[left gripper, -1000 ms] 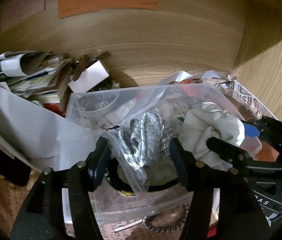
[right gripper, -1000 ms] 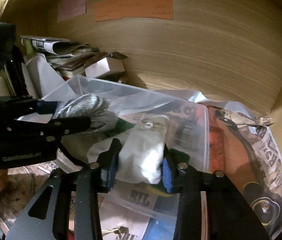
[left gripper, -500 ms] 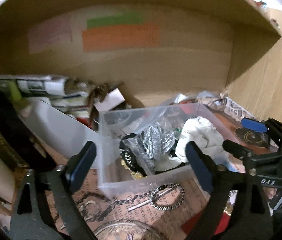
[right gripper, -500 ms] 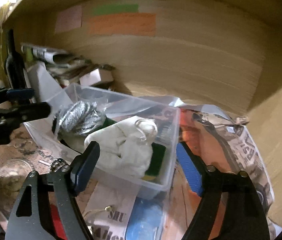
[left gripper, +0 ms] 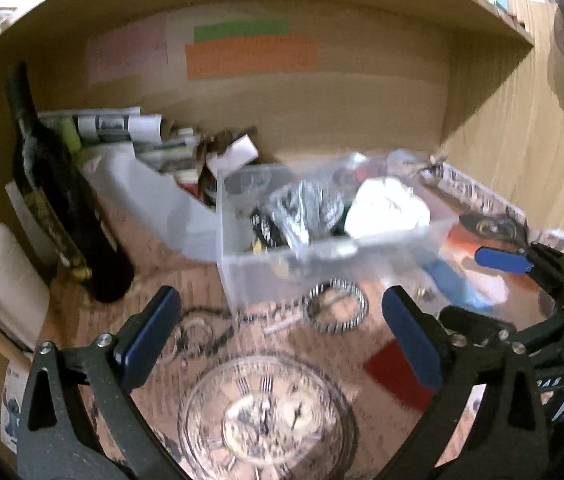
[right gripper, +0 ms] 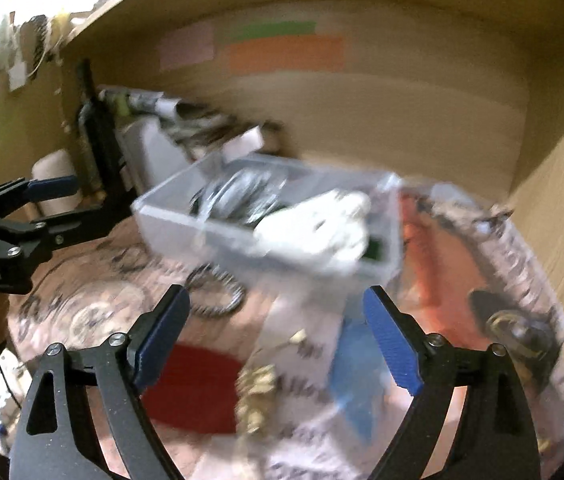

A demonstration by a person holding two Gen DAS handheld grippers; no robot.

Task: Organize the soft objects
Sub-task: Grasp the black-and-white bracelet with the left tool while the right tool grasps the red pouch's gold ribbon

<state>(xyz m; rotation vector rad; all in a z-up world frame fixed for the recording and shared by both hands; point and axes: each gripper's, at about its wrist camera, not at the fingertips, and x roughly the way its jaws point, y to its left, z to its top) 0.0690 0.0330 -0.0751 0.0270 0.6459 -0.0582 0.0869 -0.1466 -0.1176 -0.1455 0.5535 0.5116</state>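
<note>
A clear plastic bin stands on the shelf; it also shows in the right wrist view. Inside lie a grey knit item in a clear bag and a white cloth bundle. My left gripper is open and empty, well in front of the bin. My right gripper is open and empty, also in front of the bin. Both views are blurred.
A dark bottle and a cream mug stand at the left. Papers and a white box pile up behind the bin. A metal ring, a chain, a clock-face print and a red card lie in front.
Both grippers let go of the bagged grey item and the white bundle in the bin, opened wide and pulled back away from it.
</note>
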